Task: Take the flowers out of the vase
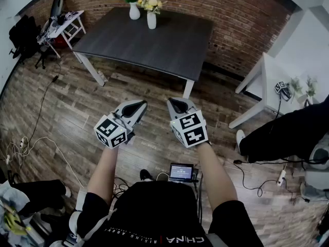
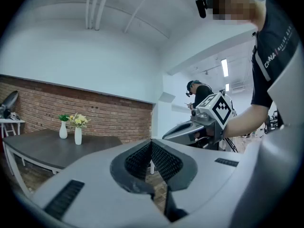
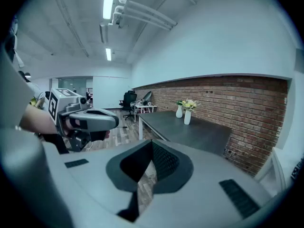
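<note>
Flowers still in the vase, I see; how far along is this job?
Done: nothing; the flowers sit in the vase on the table. In hand: nothing; left gripper and right gripper are shut, empty, and short of the table. Left: step up, grip the flowers, lift them out.

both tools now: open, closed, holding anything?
Left tool: closed, nothing between its jaws.
Right tool: closed, nothing between its jaws.

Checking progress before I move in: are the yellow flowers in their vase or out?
In. The yellow flowers stand upright in the mouth of their white vase, which stands on the dark table.
</note>
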